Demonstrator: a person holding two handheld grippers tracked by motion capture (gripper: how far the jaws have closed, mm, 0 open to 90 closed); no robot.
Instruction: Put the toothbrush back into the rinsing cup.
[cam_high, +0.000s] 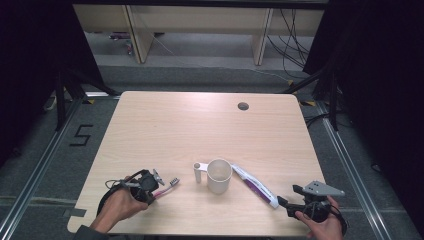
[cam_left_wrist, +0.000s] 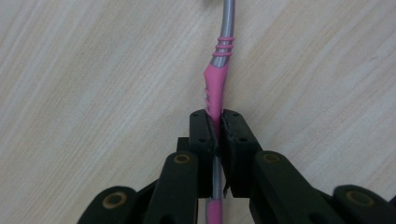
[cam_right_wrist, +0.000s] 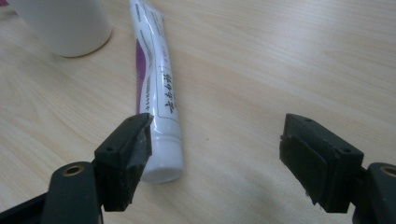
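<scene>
A pink and grey toothbrush (cam_high: 169, 185) lies on the wooden table (cam_high: 200, 125) at the front left, its bristled head pointing toward the cup. My left gripper (cam_high: 153, 192) is shut on its pink handle (cam_left_wrist: 215, 84), with both pads pressing its sides (cam_left_wrist: 219, 123). A white handled cup (cam_high: 219, 176) stands upright at the front centre. Just right of it lies a white and purple toothpaste tube (cam_high: 255, 185), cap toward the front right. My right gripper (cam_high: 290, 196) stands open just off the cap end; the tube (cam_right_wrist: 156, 88) lies by its left jaw, with bare table across the gap (cam_right_wrist: 217, 135).
A round cable hole (cam_high: 243, 106) sits near the table's far edge. The cup (cam_right_wrist: 65, 25) is close behind the tube in the right gripper view. The table's front edge runs just under both hands. Dark floor and stand legs surround the table.
</scene>
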